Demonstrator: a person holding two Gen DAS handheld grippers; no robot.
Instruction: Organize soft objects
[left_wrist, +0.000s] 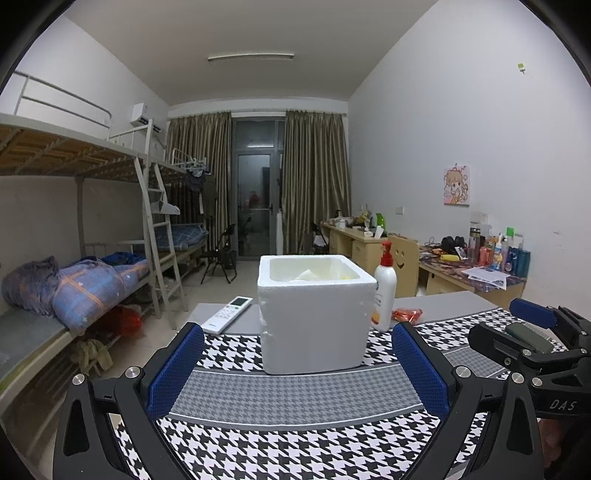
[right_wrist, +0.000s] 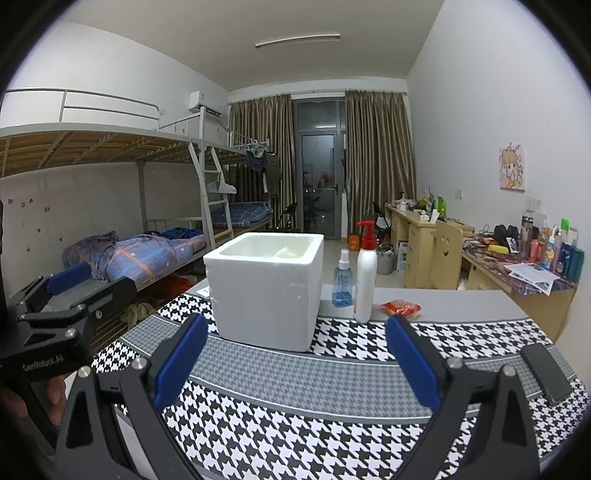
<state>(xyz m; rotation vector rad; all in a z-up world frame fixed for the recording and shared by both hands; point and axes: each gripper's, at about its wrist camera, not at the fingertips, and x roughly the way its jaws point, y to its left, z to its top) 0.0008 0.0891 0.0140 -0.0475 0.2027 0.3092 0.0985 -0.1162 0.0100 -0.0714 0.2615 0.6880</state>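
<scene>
Two handheld grippers held low over a table spread with a black-and-white houndstooth cloth (left_wrist: 295, 454), in a dormitory room with bunk beds to the left and cluttered desks to the right. Left gripper (left_wrist: 295, 363) spread wide, blue pads apart, nothing between them; right gripper (right_wrist: 295, 360) likewise spread and empty. Straight ahead on the cloth, an open white foam box (left_wrist: 314, 314), upright, with pale soft items (left_wrist: 312, 275) and a hint of something yellow lying inside, only partly visible over the rim. Just beside the box, a white pump bottle (left_wrist: 384, 291) with a red top, a blue spray bottle (right_wrist: 341, 282), and a small orange-red packet (right_wrist: 402, 308) lying flat. A remote control (left_wrist: 227, 314) left of the box, a dark phone (right_wrist: 546, 373) at the far right. Judging by this, some soft things apparently already in the box, the packet possibly still to go in, no grasp in hand yet
</scene>
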